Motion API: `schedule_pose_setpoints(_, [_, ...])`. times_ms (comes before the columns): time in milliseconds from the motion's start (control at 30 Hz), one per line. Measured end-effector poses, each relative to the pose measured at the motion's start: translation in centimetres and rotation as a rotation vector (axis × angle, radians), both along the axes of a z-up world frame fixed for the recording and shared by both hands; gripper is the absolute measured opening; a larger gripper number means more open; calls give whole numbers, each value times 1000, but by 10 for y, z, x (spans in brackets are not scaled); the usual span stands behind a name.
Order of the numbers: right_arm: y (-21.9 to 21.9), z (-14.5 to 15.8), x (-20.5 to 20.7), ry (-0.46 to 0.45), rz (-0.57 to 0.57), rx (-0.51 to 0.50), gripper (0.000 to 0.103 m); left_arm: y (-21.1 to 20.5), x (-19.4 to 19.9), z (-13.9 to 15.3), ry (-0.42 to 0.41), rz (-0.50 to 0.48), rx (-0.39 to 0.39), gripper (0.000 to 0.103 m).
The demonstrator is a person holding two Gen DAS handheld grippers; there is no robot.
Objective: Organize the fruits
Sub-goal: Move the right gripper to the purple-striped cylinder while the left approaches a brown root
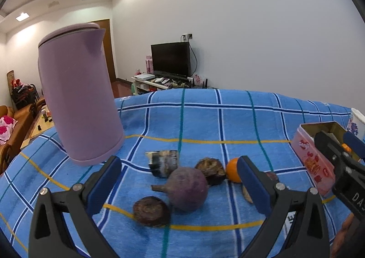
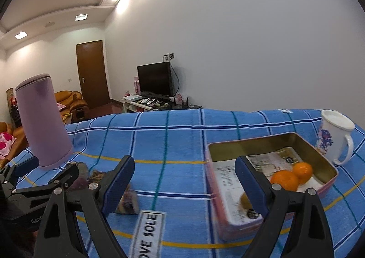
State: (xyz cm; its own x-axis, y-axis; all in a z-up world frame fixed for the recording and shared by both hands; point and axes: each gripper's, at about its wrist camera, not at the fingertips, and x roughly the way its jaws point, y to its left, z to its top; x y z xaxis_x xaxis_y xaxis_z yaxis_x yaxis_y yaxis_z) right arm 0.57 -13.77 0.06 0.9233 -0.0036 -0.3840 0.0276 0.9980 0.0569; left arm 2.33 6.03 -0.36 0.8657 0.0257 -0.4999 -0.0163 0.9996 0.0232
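While the lilac jug [image 1: 79,98] fills frame left, both grippers [image 1: 180,178] [image 2: 184,180] hang spread, empty; purple fruit [image 1: 188,188] lies center, two oranges [image 2: 293,175] sit in the tin [image 2: 262,143].

Both grippers [image 1: 180,180] [image 2: 184,185]: black frames, blue-padded fingers [image 1: 103,183], silver screws.

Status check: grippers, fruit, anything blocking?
Left gripper open, empty, over the purple fruit. Right gripper open, empty. Two oranges in tin; one orange outside. Path unobstructed.
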Motion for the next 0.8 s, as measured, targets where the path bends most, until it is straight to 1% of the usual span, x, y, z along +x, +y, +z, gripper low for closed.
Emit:
schedule_pose_setpoints(100, [10, -1, 4, 13, 15, 6, 91, 12, 4, -2, 27, -12, 2, 103])
schedule_pose_setpoints(233, [19, -4, 11, 47, 40, 13, 91, 37, 15, -2, 86, -21, -17, 103])
schedule_pose_setpoints(400, [34, -8, 20, 103, 55, -28, 91, 80, 27, -2, 132, 19, -50, 103])
schedule_pose_setpoints(500, [43, -13, 26, 151, 100, -34, 91, 103, 28, 2, 140, 30, -89, 103])
schedule_pose_setpoints(600, [55, -20, 34, 214, 154, -47, 91, 121, 28, 4, 144, 25, -151, 103])
schedule_pose_setpoints(633, [59, -22, 37, 233, 163, -56, 91, 124, 28, 4, 149, 17, -171, 103])
schedule_pose_setpoints(700, [67, -28, 44, 282, 180, -73, 91, 123, 26, 2, 168, -32, -199, 102])
schedule_pose_setpoints(733, [70, -30, 46, 298, 184, -78, 90, 120, 25, 2, 177, -62, -196, 101])
schedule_pose_setpoints(800, [76, -35, 51, 339, 183, -94, 90, 106, 23, 1, 193, -130, -150, 100])
